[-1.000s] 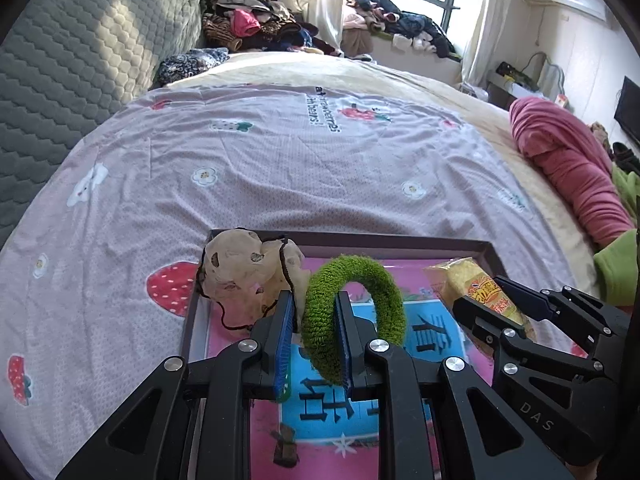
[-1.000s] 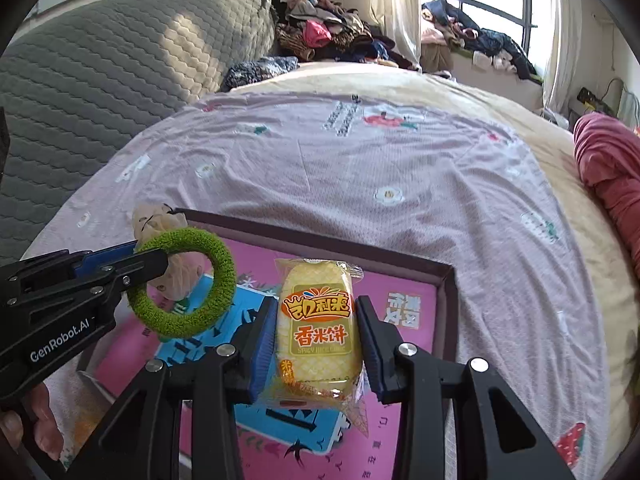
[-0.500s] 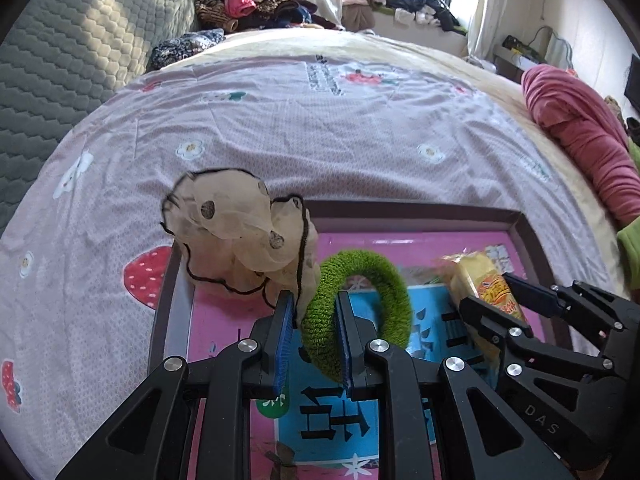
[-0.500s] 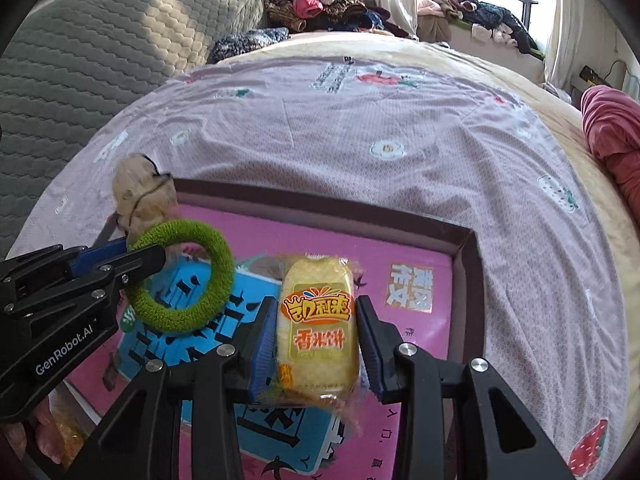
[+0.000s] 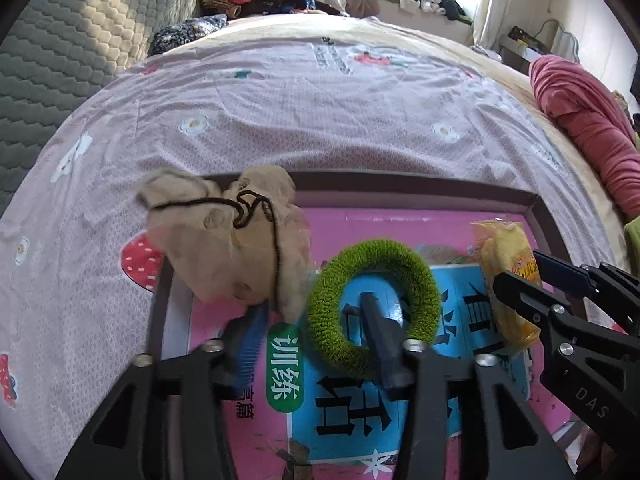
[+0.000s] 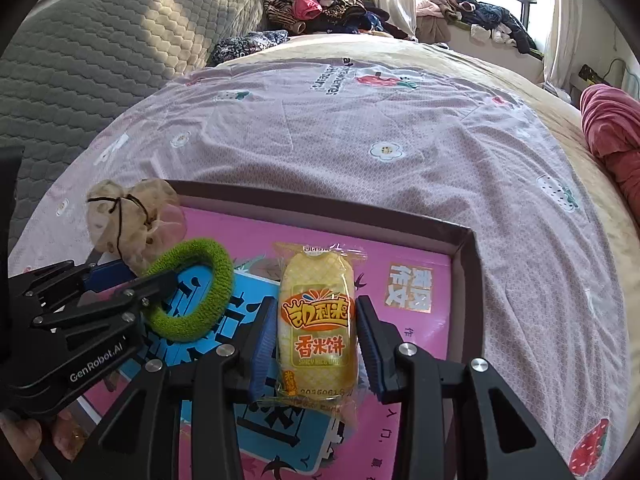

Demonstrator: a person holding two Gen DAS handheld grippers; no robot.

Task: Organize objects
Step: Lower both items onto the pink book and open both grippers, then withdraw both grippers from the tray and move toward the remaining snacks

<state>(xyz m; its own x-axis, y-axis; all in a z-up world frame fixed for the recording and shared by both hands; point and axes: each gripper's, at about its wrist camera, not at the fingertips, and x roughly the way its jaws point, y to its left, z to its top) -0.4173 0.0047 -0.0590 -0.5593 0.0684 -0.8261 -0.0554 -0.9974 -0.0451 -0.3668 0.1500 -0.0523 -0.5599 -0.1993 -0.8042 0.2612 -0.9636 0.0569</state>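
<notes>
Both hands are over the tray (image 6: 464,248) on the bed (image 5: 304,120), so the loose things can all go into one place.

The left gripper (image 5: 316,332) has just been opening its jaws. The green hair ring (image 5: 374,306) is not squeezed now. It hangs around the right finger (image 5: 380,336), which pokes through its hole, and the blue pad of the other finger (image 5: 248,340) stands off to the side, not touching it. The ring looks ready to slip off onto the tray — that is a guess. The beige scrunchie (image 5: 228,236) sits just past the left finger, over the tray's corner.

The right gripper (image 6: 316,344) is closed on the yellow rice cake packet (image 6: 318,324). Both blue pads press its two long sides, so it is held tight. The packet pokes out ahead of the fingers, above the pink floor of the tray — it is not put down yet. It is held by its middle, so I think it will not tip.
</notes>
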